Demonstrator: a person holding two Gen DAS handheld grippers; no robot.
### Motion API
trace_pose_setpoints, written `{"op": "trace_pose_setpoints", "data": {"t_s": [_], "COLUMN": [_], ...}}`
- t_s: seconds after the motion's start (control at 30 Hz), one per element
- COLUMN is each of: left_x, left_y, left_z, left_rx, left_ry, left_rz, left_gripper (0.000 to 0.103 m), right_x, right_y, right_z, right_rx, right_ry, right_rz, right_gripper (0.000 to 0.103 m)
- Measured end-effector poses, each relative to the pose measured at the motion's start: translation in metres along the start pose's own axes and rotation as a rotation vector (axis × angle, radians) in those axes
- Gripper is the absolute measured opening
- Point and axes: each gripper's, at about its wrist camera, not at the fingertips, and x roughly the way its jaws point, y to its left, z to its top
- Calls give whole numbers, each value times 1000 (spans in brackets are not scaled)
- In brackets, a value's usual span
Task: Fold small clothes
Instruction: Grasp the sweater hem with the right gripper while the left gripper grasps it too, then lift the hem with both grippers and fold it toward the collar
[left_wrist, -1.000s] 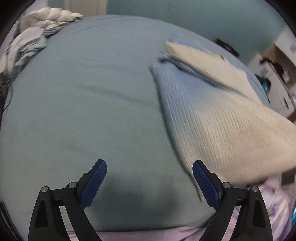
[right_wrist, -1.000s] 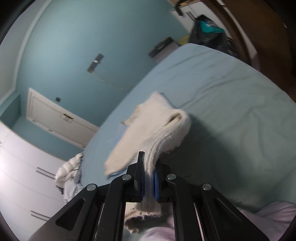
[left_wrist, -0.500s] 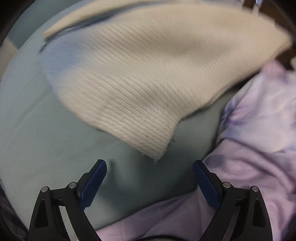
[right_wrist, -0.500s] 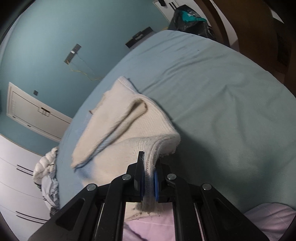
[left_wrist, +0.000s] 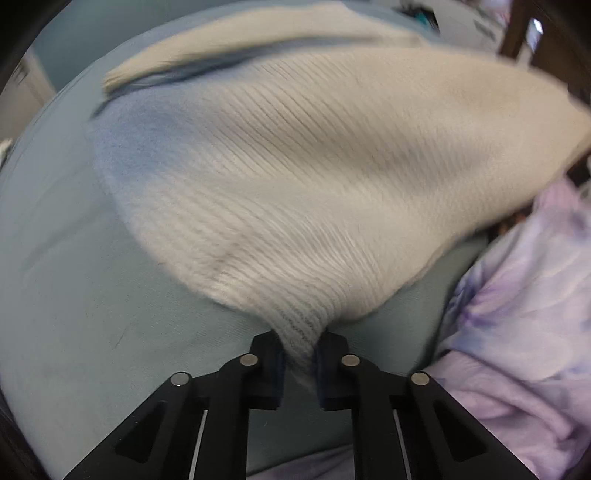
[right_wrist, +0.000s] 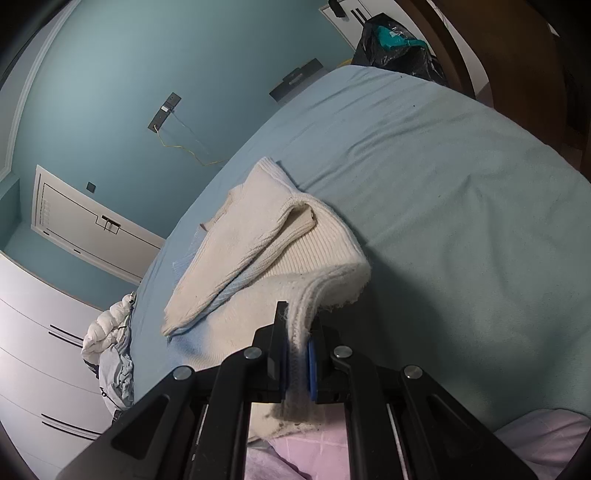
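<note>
A cream ribbed knit sweater (left_wrist: 314, 166) with a pale blue band lies on the light blue bed sheet (left_wrist: 74, 314). My left gripper (left_wrist: 299, 343) points steeply down at its near corner. The jaws are closing, and the corner sits pinched between the pads. In the right wrist view the sweater (right_wrist: 295, 240) has one sleeve (right_wrist: 236, 258) laid across its body. My right gripper (right_wrist: 297, 332) is shut on the hem at the other near corner and holds that edge slightly off the sheet (right_wrist: 461, 221).
Lilac patterned fabric (left_wrist: 517, 332) bunches at the bed's near edge, also seen as lilac fabric (right_wrist: 535, 443) below the right gripper. A heap of white and grey clothes (right_wrist: 107, 339) lies at the bed's left end, by white drawers (right_wrist: 37, 350). A black bag (right_wrist: 399, 48) stands beyond the far corner.
My left gripper swung across to the sweater's near corner, rolled, and went from wide open to closed on that corner. My right gripper sank a little, still gripping the hem.
</note>
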Motion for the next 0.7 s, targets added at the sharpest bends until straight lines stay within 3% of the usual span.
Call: {"op": "trace_pose_setpoints", "data": {"t_s": [0.13, 0.33, 0.43, 0.7], "left_x": [-61, -155, -194, -276], "left_y": [34, 89, 105, 105], "left_z": [-6, -24, -22, -58], "left_rx": [-174, -389, -416, -402], "left_ry": [-192, -447, -529, -695], "left_rz": [-66, -99, -106, -121], "left_gripper": [10, 10, 9, 9], "right_x": [-7, -31, -51, -107], "right_y": [-2, 36, 64, 92], "right_z": [-1, -9, -17, -25], "right_rx": [37, -78, -164, -159], "right_ry": [-1, -43, -94, -159], "right_rz": [46, 89, 135, 281], "right_gripper": [4, 4, 4, 4]}}
